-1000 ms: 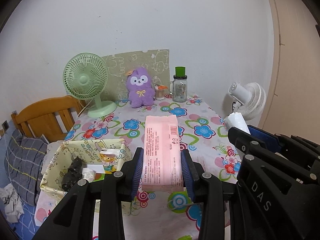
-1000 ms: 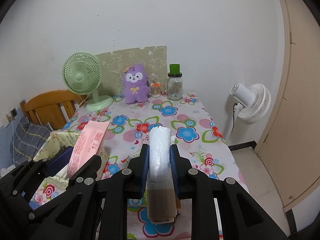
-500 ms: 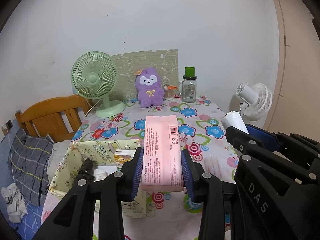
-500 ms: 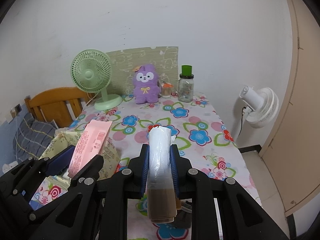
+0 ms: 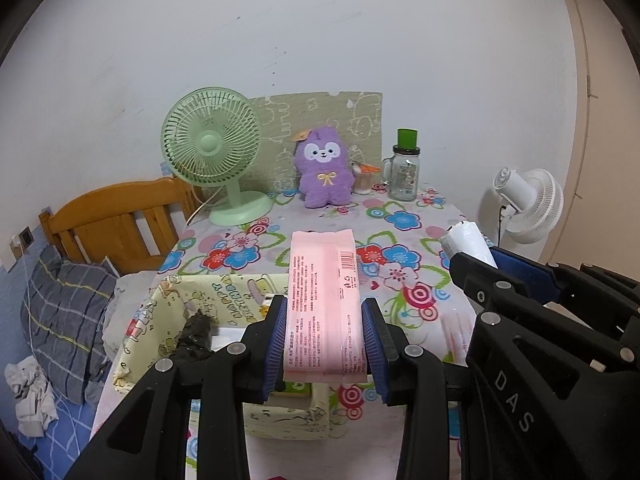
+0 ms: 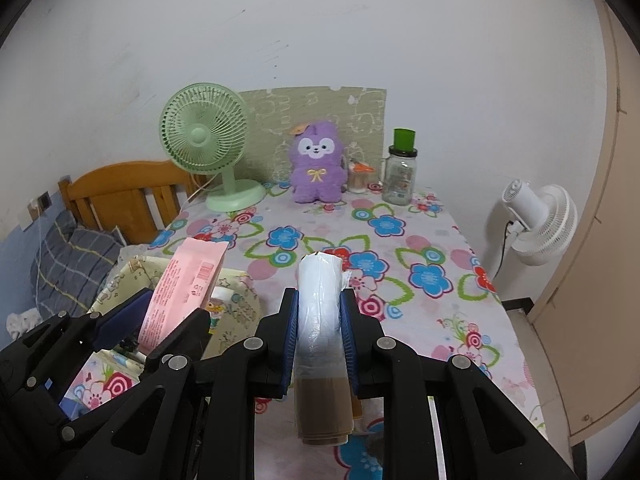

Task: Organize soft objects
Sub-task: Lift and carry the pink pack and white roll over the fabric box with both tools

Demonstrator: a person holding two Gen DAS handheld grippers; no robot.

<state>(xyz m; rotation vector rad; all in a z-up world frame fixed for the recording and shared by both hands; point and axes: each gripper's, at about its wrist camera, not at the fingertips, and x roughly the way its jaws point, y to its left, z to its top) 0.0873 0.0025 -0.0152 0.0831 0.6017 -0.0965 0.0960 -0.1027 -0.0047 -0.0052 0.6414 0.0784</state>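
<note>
At lower left of the right wrist view, the left gripper (image 6: 176, 312) pinches the pink packet (image 6: 182, 288) above the yellow fabric bin (image 6: 236, 312); at centre, the right gripper (image 6: 320, 320) squeezes the white plastic roll (image 6: 320, 292) over the floral tablecloth (image 6: 432, 248).

My left gripper (image 5: 325, 342) and right gripper (image 6: 320, 330) are black plastic with round silver screws. Blue ridged pads (image 5: 276, 344) line the fingers inside. White letters "DAS" mark the right one's side.

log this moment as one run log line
left hand-held gripper: shut on pink pack | right hand-held gripper: shut on white roll | both above yellow fabric bin
</note>
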